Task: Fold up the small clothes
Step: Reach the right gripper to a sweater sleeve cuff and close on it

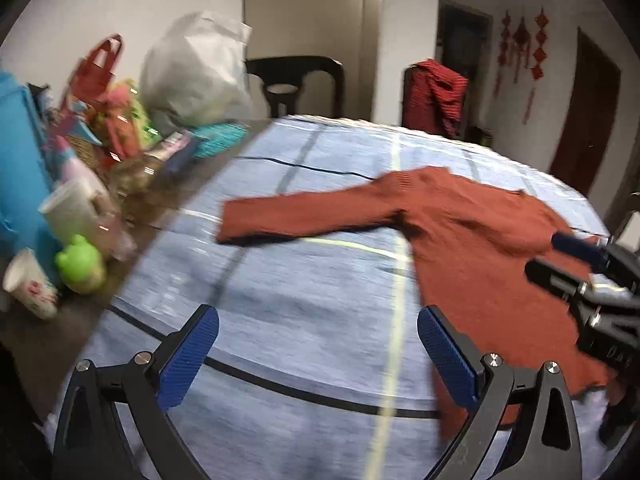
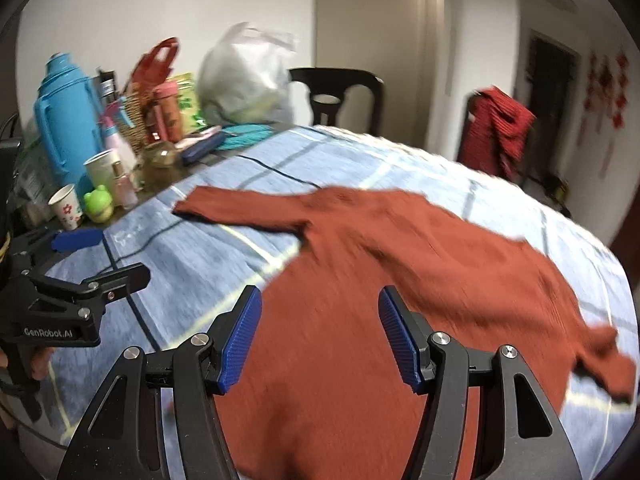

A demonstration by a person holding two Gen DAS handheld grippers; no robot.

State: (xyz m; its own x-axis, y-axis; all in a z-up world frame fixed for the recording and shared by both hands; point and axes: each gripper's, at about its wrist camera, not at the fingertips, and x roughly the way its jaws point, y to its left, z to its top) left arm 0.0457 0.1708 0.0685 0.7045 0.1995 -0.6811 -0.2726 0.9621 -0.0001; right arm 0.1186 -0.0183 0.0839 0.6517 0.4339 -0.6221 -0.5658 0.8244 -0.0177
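A rust-red knitted long-sleeved sweater (image 2: 400,264) is seen spread flat on the surface, which is covered w/ a light-blue checked cloth (image 1: 312,288). One sleeve (image 1: 304,216) is laid out straight toward the cluttered end; the other sleeve (image 2: 600,360) is angled off toward the opposite edge. No fold is visible yet, so the step is judged to be the very start: garment laid out, first grasp not yet made.

The left tool (image 1: 318,356) is held spread, nothing between its blue pads, above bare cloth just beside the sweater's hem side. The right tool (image 2: 320,336) is also held spread and empty, above the sweater body. Whether either touches fabric can't be told; both views are motion-blurred.

Next move, as judged: the outstretched sleeve is to be pinched near the cuff & carried across the body, w/ the other tool pinning the shoulder area so the knit isn't dragged.

Further out, a blue thermos jug (image 2: 64,120), paper cups, a green frog toy (image 2: 98,204) and a white plastic bag (image 2: 248,80) are crowded near the sleeve end.
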